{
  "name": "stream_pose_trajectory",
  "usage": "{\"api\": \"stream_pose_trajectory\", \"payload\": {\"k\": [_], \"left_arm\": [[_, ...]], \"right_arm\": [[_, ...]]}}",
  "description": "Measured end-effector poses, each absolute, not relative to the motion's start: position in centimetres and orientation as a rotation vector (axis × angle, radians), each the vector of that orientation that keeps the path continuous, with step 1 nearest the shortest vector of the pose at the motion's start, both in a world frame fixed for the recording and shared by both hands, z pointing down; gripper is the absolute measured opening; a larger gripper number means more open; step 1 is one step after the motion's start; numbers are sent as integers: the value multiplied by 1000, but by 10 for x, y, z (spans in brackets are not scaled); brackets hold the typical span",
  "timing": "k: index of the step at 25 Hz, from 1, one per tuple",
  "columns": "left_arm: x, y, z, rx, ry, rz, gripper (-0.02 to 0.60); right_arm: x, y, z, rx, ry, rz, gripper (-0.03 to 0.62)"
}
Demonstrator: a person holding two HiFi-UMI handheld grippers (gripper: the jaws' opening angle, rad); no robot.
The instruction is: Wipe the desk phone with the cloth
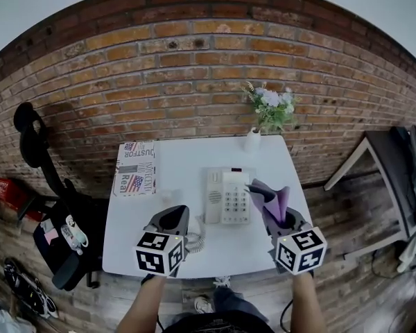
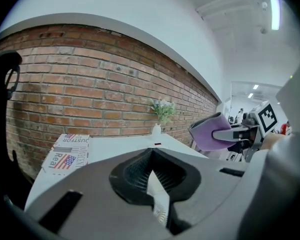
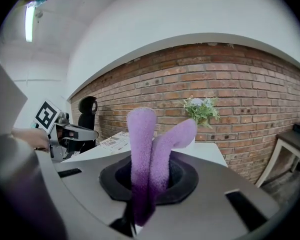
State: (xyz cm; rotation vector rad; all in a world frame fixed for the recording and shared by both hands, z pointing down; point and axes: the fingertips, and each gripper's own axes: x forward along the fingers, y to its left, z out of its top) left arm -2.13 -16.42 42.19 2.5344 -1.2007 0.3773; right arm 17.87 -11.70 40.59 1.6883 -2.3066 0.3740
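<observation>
The white desk phone (image 1: 227, 198) lies in the middle of the white table (image 1: 187, 159), its coiled cord (image 1: 195, 242) trailing off its near-left corner. My right gripper (image 1: 260, 193) hovers over the phone's right edge, shut on a purple cloth (image 1: 279, 201) whose two folds stick up from the jaws (image 3: 142, 144). My left gripper (image 1: 175, 212) is just left of the phone, shut at the tips (image 2: 150, 151). A white sliver with cord coils shows through the slit behind them. I cannot see it gripping anything.
A printed book (image 1: 136, 168) lies at the table's far left. A white vase (image 1: 253, 141) with flowers stands at the back edge by the brick wall. A black office chair (image 1: 28, 134) and bags are at the left, a dark side table (image 1: 381, 151) at the right.
</observation>
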Motion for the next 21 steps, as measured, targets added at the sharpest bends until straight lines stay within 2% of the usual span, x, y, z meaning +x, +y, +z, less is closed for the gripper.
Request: {"api": "stream_pose_trajectory", "payload": {"k": [21], "left_arm": [[-30,-139,419,2536,-1193,355,5]], "right_arm": [[155,-97,394,1665,-2330,322,46]]}}
